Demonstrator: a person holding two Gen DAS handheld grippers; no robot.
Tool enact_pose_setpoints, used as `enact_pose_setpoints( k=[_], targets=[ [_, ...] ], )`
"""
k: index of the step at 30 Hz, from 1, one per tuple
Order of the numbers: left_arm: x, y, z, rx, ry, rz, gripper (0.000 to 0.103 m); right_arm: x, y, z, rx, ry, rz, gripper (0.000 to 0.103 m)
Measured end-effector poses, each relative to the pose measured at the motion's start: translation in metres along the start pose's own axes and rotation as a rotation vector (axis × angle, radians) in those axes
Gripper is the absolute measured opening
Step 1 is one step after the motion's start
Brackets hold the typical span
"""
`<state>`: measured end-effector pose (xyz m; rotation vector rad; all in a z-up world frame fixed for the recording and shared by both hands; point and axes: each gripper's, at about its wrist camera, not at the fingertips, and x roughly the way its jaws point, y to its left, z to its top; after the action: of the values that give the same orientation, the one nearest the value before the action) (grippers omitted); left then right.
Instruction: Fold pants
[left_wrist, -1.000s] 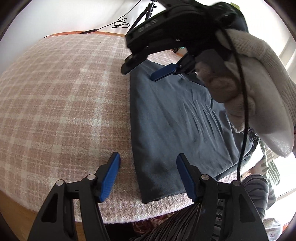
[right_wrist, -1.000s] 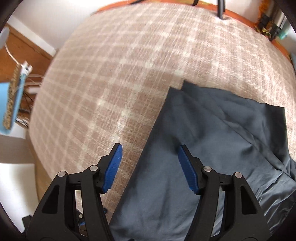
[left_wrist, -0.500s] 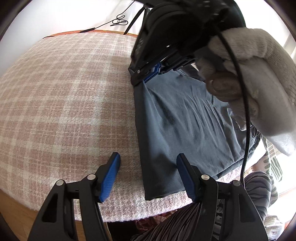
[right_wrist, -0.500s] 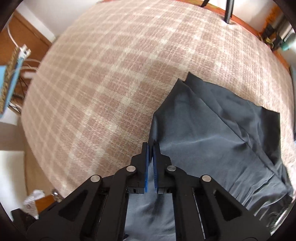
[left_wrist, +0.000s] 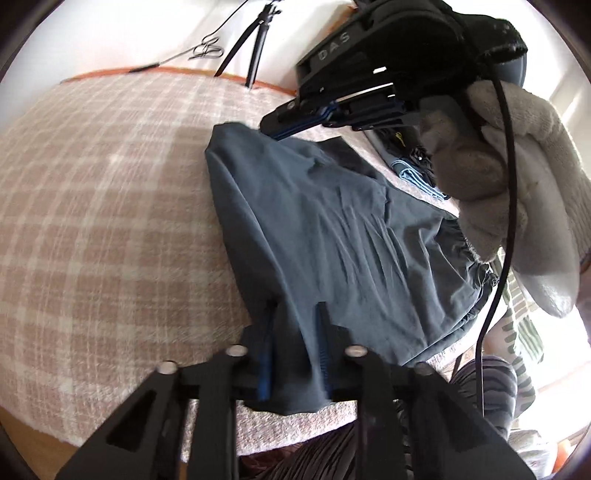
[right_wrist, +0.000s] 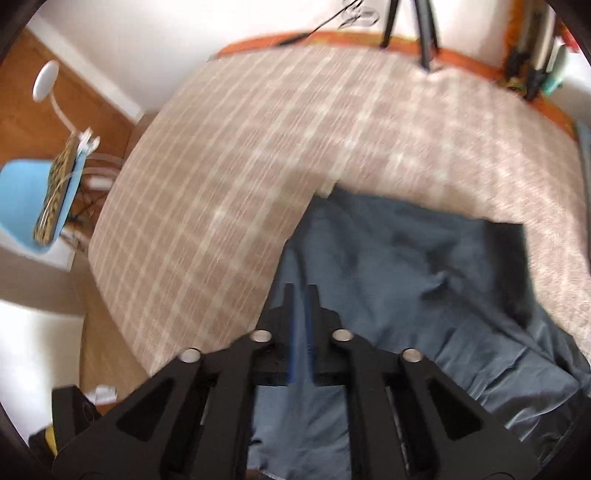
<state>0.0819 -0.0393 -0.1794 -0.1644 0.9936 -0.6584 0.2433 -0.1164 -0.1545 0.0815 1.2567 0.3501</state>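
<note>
So, counting: one pair of dark blue-grey pants (left_wrist: 332, 229) and my two grippers. The pants lie on the plaid blanket (left_wrist: 110, 221), toward its near right part, with their left edge lifted off the cloth at both ends.

My left gripper (left_wrist: 295, 354) has the near corner of the pants between its blue pads; the jaws are closing and the fabric bunches up tight between them, pinched and raised off the blanket. My right gripper (right_wrist: 300, 332) holds the far corner of the same edge. Its jaws are easing apart, yet a fold of the pants still sits pressed in the narrow slot between them and hangs from it. In the left wrist view that gripper shows from outside, held in my white-gloved hand (left_wrist: 517, 192) with one black cable running down past the glove.

The blanket is pink and cream check and covers the whole surface up to an orange rim (right_wrist: 369, 37) at the far side. Behind it stand the black legs of one tripod (left_wrist: 255, 40) against a white wall. Off the left side, in the right wrist view, are a wooden floor, one light-blue chair (right_wrist: 22, 192) and one white lamp (right_wrist: 46, 79).
</note>
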Motion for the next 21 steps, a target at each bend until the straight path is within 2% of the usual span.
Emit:
enact_pose_setpoints(
  k=[1,2,4,8,9,10,11,12,16,21],
  targets=[
    [0.000,-0.001,0.000,0.006,-0.008,0.003,0.009,0.003,0.003,-0.001,-0.004,0.015,-0.001,0.050],
    [0.000,-0.003,-0.001,0.006,-0.014,0.004,0.009,0.005,0.006,-0.003,-0.015,0.017,-0.007,0.058],
    [-0.004,-0.002,-0.002,0.003,-0.024,-0.001,0.005,0.010,0.017,-0.004,-0.057,0.024,-0.029,0.058],
    [-0.009,-0.007,-0.005,0.034,-0.037,-0.005,0.003,0.030,0.025,0.000,-0.055,0.068,-0.093,0.058],
    [-0.010,-0.010,-0.005,0.040,-0.038,-0.008,0.003,0.035,0.026,0.001,-0.058,0.081,-0.115,0.057],
    [-0.012,-0.012,-0.004,0.043,-0.040,-0.010,0.003,0.038,0.026,0.001,-0.060,0.085,-0.129,0.040],
    [-0.013,-0.014,-0.004,0.048,-0.041,-0.013,0.003,0.038,0.025,0.000,-0.063,0.084,-0.139,0.015],
    [-0.013,-0.015,-0.004,0.050,-0.043,-0.014,0.003,0.038,0.023,0.000,-0.061,0.091,-0.136,0.009],
    [-0.015,-0.026,0.001,0.061,-0.052,-0.031,0.002,0.018,0.010,-0.008,-0.047,0.028,-0.102,0.004],
    [-0.013,-0.046,0.008,0.097,-0.056,-0.065,0.002,-0.025,-0.019,-0.022,0.002,-0.066,-0.059,0.004]
  ],
)
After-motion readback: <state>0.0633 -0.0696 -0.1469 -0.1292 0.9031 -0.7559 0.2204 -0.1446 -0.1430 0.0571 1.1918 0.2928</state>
